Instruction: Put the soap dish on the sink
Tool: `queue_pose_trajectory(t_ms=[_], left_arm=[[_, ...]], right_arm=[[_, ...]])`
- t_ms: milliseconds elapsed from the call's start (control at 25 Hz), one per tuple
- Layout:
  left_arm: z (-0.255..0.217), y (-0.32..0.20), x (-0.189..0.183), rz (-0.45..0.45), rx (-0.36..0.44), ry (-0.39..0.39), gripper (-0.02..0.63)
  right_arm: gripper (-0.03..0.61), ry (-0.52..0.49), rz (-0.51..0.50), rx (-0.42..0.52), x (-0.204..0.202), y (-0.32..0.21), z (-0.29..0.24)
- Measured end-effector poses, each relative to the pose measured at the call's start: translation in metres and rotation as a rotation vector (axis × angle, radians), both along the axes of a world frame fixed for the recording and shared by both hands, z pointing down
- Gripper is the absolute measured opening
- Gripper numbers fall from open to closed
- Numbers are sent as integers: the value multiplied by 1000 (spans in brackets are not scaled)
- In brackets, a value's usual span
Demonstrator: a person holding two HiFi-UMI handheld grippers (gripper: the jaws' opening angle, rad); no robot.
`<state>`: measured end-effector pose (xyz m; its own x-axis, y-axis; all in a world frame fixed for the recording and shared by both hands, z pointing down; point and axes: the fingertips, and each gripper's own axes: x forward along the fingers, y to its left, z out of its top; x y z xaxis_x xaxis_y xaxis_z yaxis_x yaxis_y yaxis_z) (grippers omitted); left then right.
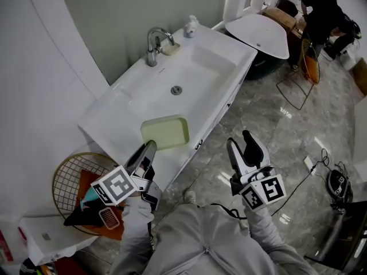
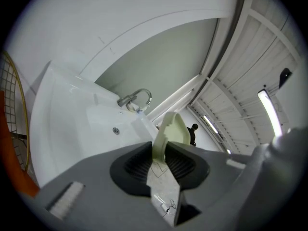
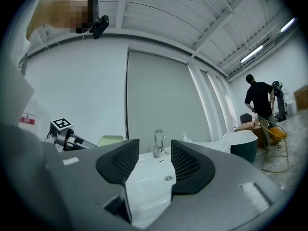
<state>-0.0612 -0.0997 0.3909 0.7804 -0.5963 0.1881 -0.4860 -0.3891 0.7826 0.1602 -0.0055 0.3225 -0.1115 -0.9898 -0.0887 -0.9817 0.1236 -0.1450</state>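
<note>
Two grippers show in the head view, each carrying a cube with black-and-white square markers, a pattern and not letters. The only other print is a small red-and-white label (image 3: 27,120) on the wall in the right gripper view, too small to read.

The left gripper (image 1: 148,150) is clenched on the soap dish (image 1: 166,132), a pale green, rounded rectangular tray. In the left gripper view its pads pinch the near rim of the dish, seen edge-on. The head view puts the dish over the front edge of the white sink (image 1: 195,67), near the basin's front left corner. Whether it touches the sink I cannot tell. Its hollow shows only plain green.

The right gripper (image 1: 239,141) is released, jaws apart and gripping nothing, over the marble floor (image 1: 269,119) in front of the sink.

A drain (image 1: 176,90) sits in the middle of the basin. Behind the basin stands a chrome faucet (image 1: 153,43), with a small beige item (image 1: 170,49) just beside it and a white bottle (image 1: 191,26) farther along the back ledge.

At lower left a round gold wire basket (image 1: 69,168) holds an orange piece (image 1: 86,182), a teal piece (image 1: 90,197) and a black pointed thing (image 1: 77,216); what they are I cannot tell. A white box (image 1: 49,236) lies just beside the basket.
</note>
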Motion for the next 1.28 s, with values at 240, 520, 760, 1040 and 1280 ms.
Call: queue_pose_trajectory(t_ms=[240,520,760,1040,1280], left_arm=[[6,-35,-5,-17,-12,-5,144],[12,-73,-19,-83,-22,-9,144],[20,-111,-23,-162,-36,-10,143],[31,-161,-13,-238,-61,-23,143],[38,-202,2,-289,-84,-29,144]], right_arm=[[189,15,0,-20,-2,-36,-2],[189,26,-44,-29,-2,-88,-2],[189,20,-115,-36,-2,-141,3],[189,20,-190,-45,11,-208,5],[189,16,-246,-66,25,-259,10]])
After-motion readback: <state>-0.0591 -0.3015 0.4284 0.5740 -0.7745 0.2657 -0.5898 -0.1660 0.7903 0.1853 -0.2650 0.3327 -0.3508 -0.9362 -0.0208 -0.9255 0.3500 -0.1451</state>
